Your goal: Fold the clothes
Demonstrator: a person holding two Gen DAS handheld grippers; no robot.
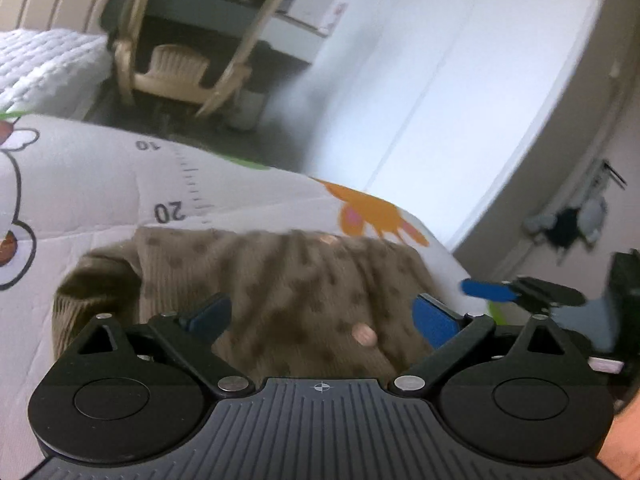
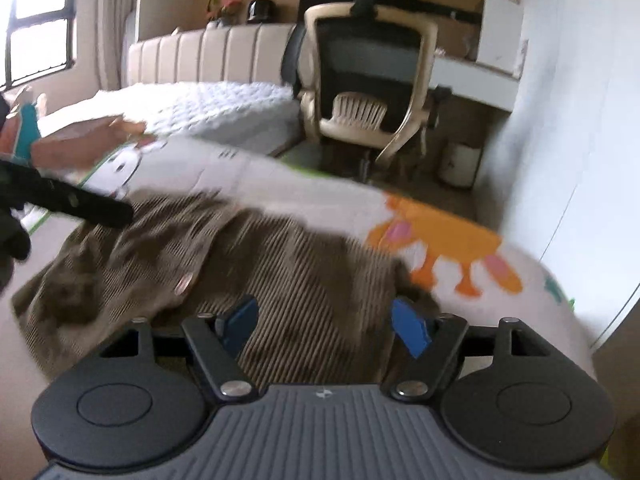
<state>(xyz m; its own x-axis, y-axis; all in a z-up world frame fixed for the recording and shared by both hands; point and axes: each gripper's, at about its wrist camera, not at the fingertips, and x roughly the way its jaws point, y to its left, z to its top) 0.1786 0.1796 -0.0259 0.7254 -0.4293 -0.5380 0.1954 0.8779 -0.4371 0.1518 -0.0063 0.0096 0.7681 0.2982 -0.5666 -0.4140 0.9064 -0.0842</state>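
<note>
Cardigan (image 1: 288, 292) lay rumpled on a printed mat (image 1: 100, 184); left gripper (image 1: 324, 316) and right gripper (image 2: 326, 326) hovered over it, jaws wide apart, empty.

Both views low, close over cardigan (image 1: 288, 300)

Place: home bedroom with a study corner
Bed: white quilted mattress (image 2: 208, 108), striped padded headboard (image 2: 208, 54)
Seating: cream mesh-back office chair (image 2: 368, 76)
Table: pale desk (image 2: 472, 80) behind the chair
Floor covering: cartoon-printed children's mat (image 2: 440, 240)
Light: window (image 2: 36, 20) with curtain
</note>
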